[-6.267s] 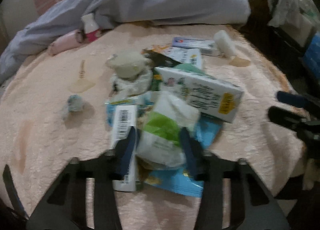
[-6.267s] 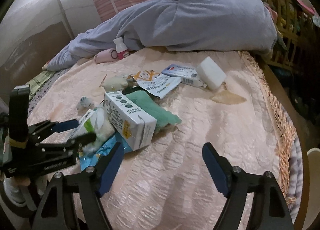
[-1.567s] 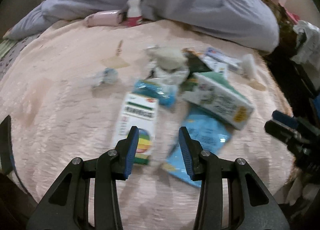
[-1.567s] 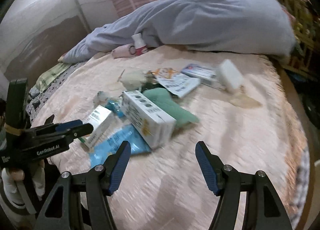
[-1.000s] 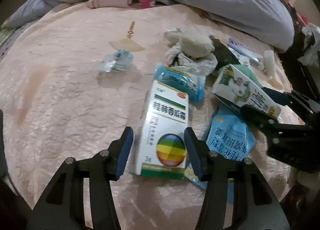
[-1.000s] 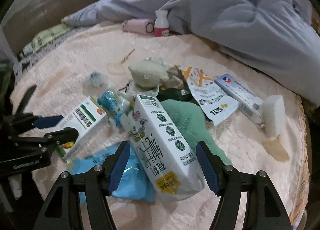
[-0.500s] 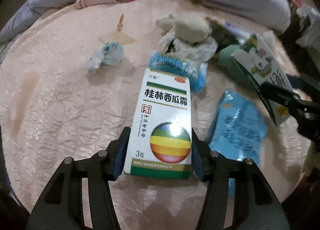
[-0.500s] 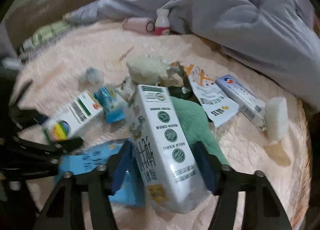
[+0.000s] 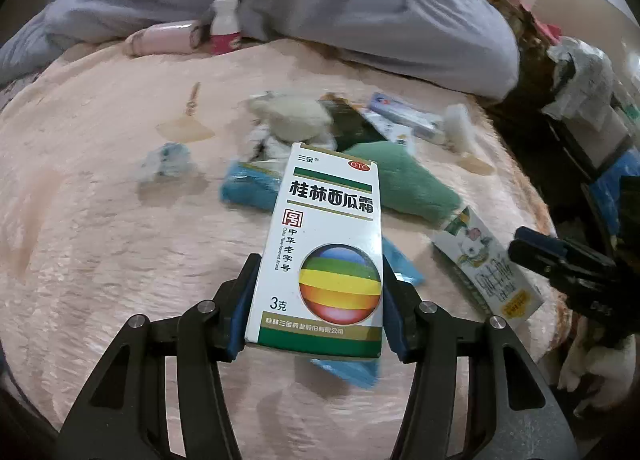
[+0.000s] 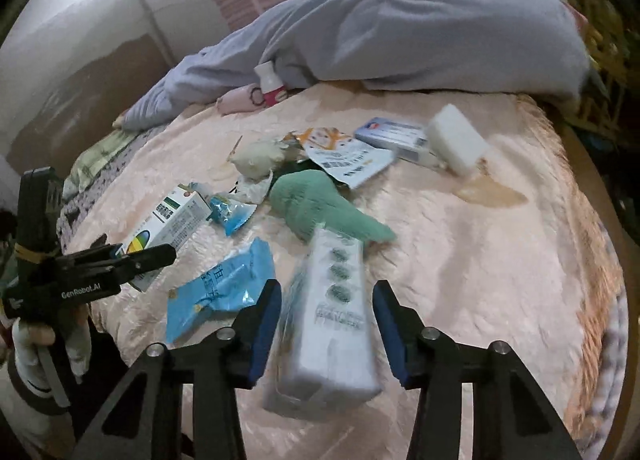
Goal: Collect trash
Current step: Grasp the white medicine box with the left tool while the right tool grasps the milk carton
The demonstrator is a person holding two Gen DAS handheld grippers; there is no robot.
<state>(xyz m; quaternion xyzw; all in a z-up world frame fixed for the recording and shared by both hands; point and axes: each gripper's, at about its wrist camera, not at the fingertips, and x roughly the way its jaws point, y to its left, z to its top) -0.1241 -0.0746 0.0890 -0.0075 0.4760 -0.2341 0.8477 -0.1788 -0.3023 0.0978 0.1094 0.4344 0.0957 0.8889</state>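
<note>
Left wrist view: a pink bedspread strewn with trash. At far left lies a crumpled clear wrapper, then a blue packet. In the centre, the left gripper has its blue pads pressed against both sides of a white medicine box with a rainbow ball, lifted off the bedspread. Behind it sits a green plush. At right, a milk carton meets the right gripper's dark fingers.

Right wrist view: the left gripper at far left holds the medicine box. A blue pouch lies flat beside it. The right gripper has its pads on either side of the blurred milk carton; whether they pinch it cannot be told. A white sponge rests at far right.
</note>
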